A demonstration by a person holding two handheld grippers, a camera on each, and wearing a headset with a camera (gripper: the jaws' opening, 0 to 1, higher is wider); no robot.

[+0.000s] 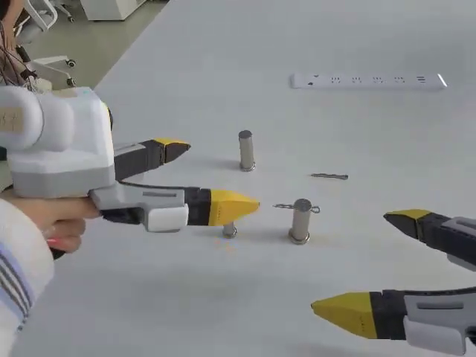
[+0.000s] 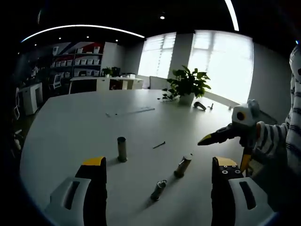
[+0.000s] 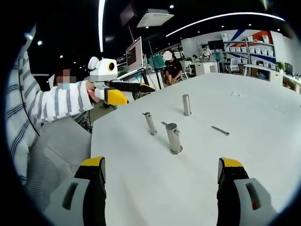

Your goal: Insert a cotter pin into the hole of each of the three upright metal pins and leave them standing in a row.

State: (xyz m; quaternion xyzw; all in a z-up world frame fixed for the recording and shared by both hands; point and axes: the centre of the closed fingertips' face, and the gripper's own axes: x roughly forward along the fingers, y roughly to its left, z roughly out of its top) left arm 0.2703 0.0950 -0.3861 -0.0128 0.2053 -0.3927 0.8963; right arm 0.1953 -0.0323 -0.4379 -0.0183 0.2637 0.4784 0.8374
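Observation:
Three upright metal pins stand on the white table. The far pin (image 1: pixel 246 150) (image 2: pixel 122 149) (image 3: pixel 186 104) is bare. The near right pin (image 1: pixel 300 221) (image 2: pixel 182 165) (image 3: pixel 174 138) has a cotter pin (image 1: pixel 296 207) through its top. Only the base of the third pin (image 1: pixel 230 230) (image 2: pixel 158 190) (image 3: pixel 150 123) shows in the head view, below a left jaw tip. A loose cotter pin (image 1: pixel 329 176) (image 2: pixel 159 145) (image 3: pixel 220 130) lies flat beyond them. My left gripper (image 1: pixel 212 175) (image 2: pixel 160 162) is open and empty, above the third pin. My right gripper (image 1: pixel 364 260) (image 3: pixel 162 163) is open and empty, right of the pins.
A white power strip (image 1: pixel 368 80) lies at the far side of the table. A potted plant (image 2: pixel 187 84) stands on the table's far end in the left gripper view. A person sits at a monitor (image 3: pixel 134 54) in the background.

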